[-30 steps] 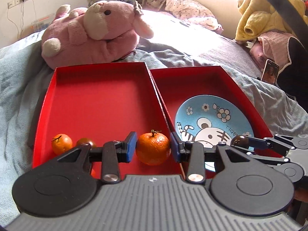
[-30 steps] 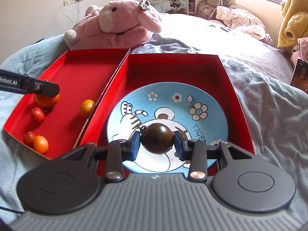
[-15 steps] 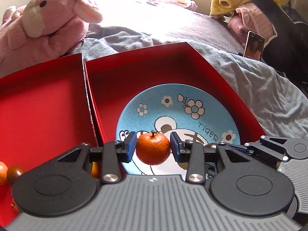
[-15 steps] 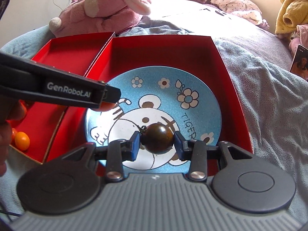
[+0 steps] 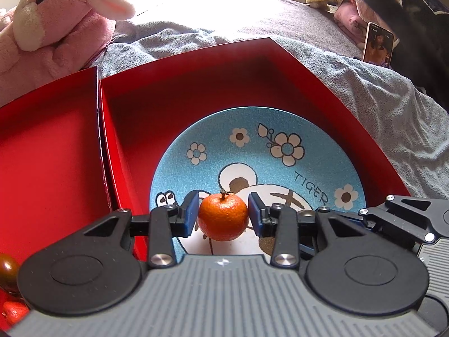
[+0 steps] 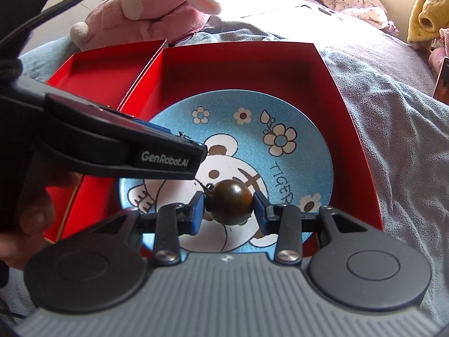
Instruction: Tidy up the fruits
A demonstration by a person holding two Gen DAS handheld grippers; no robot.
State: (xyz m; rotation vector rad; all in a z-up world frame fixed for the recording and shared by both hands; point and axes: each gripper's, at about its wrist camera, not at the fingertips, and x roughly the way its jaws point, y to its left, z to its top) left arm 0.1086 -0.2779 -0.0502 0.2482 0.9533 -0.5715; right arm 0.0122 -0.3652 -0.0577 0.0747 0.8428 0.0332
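Observation:
My left gripper [image 5: 223, 216] is shut on an orange mandarin [image 5: 223, 216] and holds it just over the blue tiger plate [image 5: 252, 146], which lies in the right red tray [image 5: 196, 78]. My right gripper [image 6: 229, 207] is shut on a dark brown round fruit [image 6: 229, 202] over the same plate [image 6: 294, 106]. The left gripper's finger crosses the right wrist view [image 6: 126, 151] from the left, above the plate. The right gripper's linkage shows at the right in the left wrist view [image 5: 393, 219].
The left red tray [image 5: 47, 168] adjoins the right one; a dark fruit [image 5: 7, 269] and a red fruit [image 5: 12, 311] lie at its near left corner. A pink plush toy [image 5: 56, 19] lies behind the trays on the grey-blue blanket [image 5: 393, 106]. A phone [image 5: 377, 46] stands far right.
My left gripper carried the mandarin from the left tray rightward to over the plate. My right gripper moved slightly forward and lower over the plate with the dark fruit.

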